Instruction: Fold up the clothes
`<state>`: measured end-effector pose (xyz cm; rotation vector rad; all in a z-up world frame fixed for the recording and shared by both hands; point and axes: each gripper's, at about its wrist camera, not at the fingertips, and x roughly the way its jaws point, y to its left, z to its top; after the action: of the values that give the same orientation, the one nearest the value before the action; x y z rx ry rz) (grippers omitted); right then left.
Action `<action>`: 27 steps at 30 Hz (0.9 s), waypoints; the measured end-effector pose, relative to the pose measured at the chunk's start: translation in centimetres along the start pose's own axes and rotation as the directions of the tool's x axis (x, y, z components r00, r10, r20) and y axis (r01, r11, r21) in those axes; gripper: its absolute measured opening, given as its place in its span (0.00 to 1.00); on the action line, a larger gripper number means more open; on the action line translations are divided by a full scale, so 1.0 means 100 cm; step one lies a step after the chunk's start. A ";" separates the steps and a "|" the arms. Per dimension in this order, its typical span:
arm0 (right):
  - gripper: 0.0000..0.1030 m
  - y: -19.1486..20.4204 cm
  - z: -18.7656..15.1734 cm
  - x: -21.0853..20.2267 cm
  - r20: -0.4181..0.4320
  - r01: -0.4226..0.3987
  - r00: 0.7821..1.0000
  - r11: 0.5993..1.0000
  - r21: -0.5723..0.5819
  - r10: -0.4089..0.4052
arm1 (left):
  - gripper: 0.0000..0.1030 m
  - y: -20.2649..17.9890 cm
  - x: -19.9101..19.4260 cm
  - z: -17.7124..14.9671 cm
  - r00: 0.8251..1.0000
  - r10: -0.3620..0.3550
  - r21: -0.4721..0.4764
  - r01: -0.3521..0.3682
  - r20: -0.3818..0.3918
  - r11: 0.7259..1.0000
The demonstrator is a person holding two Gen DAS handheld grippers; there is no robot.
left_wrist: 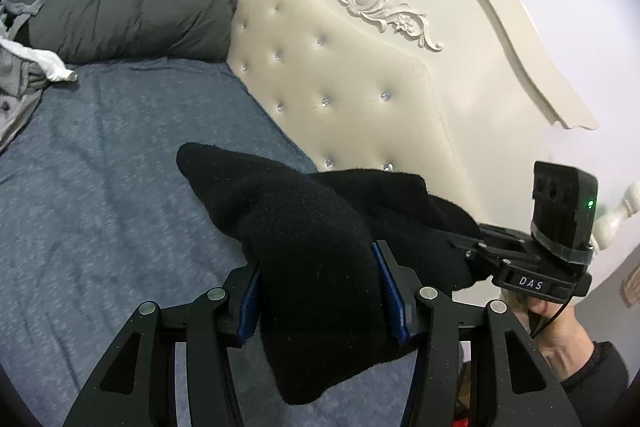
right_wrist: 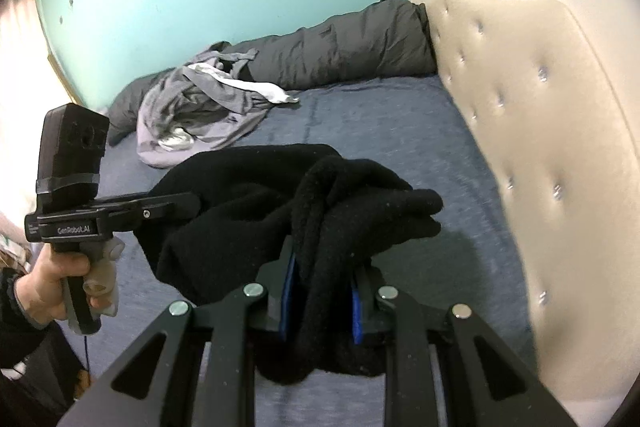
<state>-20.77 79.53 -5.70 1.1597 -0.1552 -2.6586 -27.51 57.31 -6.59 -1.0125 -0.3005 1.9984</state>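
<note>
A black fleece garment [left_wrist: 304, 239] hangs in the air above the blue bed sheet [left_wrist: 100, 155], held between both grippers. My left gripper [left_wrist: 320, 291] is shut on a thick bunch of it. My right gripper [right_wrist: 324, 303] is shut on another bunched part of the garment [right_wrist: 328, 211]. The right gripper also shows in the left wrist view [left_wrist: 472, 247] with the cloth running into its jaws. The left gripper shows in the right wrist view [right_wrist: 188, 203] at the garment's far end. The fabric sags between them.
A cream tufted headboard [left_wrist: 360, 75] stands close on the right. A dark grey rolled duvet [right_wrist: 336, 43] lies along the turquoise wall. A pile of grey and white clothes [right_wrist: 200, 103] lies on the sheet beyond the garment.
</note>
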 end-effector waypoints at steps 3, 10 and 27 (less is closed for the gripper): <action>0.21 -0.020 -0.009 0.009 -0.004 0.028 1.000 0.999 -0.017 -0.028 | 0.53 -0.003 0.028 -0.009 1.000 0.011 -0.004 -0.011 0.004 1.000; 0.21 -0.060 -0.066 0.044 -0.111 0.078 0.991 0.997 0.024 -0.074 | 0.53 0.006 0.097 -0.072 0.994 0.019 -0.084 -0.028 -0.107 0.996; 0.33 -0.102 -0.136 0.036 -0.282 0.239 0.940 0.960 0.143 -0.192 | 0.55 0.023 0.116 -0.145 0.956 -0.004 -0.199 -0.057 -0.292 0.978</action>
<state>-14.90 88.38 -19.44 1.6680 -0.2297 -2.6799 -21.55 62.73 -23.47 -1.4316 -0.3378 1.8351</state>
